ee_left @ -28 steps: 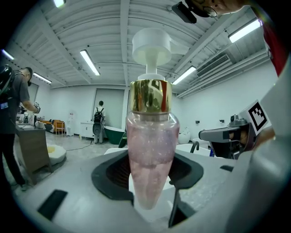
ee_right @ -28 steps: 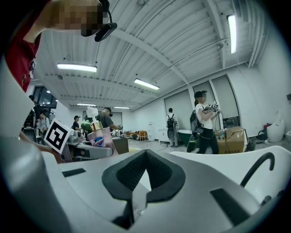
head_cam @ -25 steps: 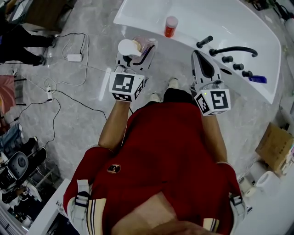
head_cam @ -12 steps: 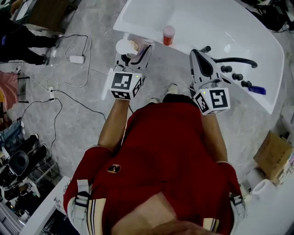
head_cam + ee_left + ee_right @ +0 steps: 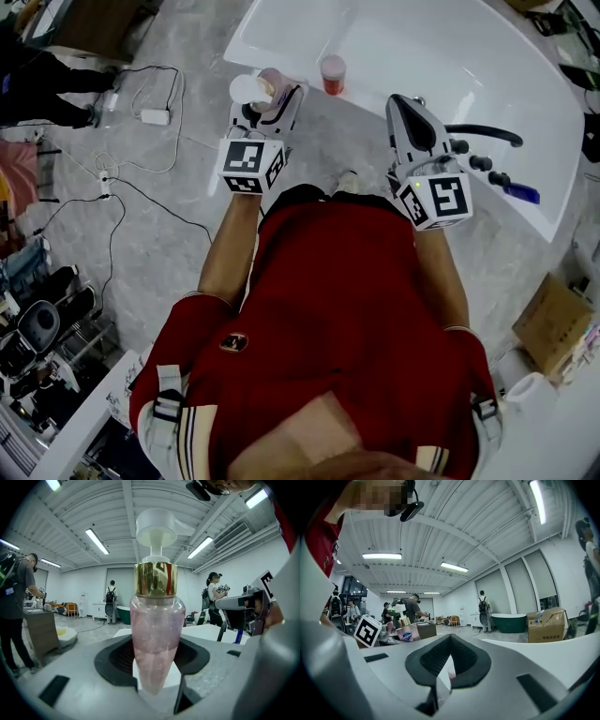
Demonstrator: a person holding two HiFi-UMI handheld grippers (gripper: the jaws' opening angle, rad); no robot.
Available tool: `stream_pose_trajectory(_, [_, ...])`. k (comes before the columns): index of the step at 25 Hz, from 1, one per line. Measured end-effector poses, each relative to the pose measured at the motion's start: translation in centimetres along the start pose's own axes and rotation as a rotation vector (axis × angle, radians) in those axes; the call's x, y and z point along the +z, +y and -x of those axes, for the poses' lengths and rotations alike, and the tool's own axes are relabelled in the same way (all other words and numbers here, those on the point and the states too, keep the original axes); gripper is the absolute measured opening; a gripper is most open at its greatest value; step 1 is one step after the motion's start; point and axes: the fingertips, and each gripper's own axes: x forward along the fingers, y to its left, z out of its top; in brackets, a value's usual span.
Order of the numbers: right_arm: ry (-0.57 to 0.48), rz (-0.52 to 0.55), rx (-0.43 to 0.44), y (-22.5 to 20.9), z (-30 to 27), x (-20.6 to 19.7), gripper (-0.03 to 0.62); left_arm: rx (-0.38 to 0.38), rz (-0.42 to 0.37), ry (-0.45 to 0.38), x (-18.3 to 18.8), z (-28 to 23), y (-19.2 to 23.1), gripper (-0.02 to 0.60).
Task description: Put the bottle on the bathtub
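A pink pump bottle [image 5: 157,630] with a gold collar and a white pump head stands upright between the jaws of my left gripper [image 5: 153,660], which is shut on its body. In the head view the bottle [image 5: 265,86] and left gripper [image 5: 270,101] hover at the near left corner of the white bathtub [image 5: 450,47]. To the right, my right gripper [image 5: 411,111] reaches over the tub's near rim by the black faucet [image 5: 483,134]. The right gripper [image 5: 449,641] has its pads meeting, with nothing held.
A small red jar with a pale lid [image 5: 332,75] stands on the tub's rim just right of the bottle. Black knobs and a blue item [image 5: 523,193] line the rim. Cables and a power adapter [image 5: 155,116] lie on the floor at left; a cardboard box [image 5: 553,314] sits at right.
Both grippers have moved forward toward the tub. The held bottle now sits closer to the tub's corner and the red jar. Neither gripper's jaws changed.
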Motion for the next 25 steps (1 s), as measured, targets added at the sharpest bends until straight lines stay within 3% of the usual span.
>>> stream_pose_trajectory(5, [0.026, 0.001, -0.007, -0.5, -0.9, -0.7, -0.002, 0.003, 0.009, 0.015, -1.2, -1.5, 1.0, 0.222])
stream_pose_trajectory(25, [0.130, 0.015, -0.159, -2.1, -3.3, -3.0, -0.002, -0.101, -0.020, 0.106, -7.9, -9.3, 4.1, 0.222])
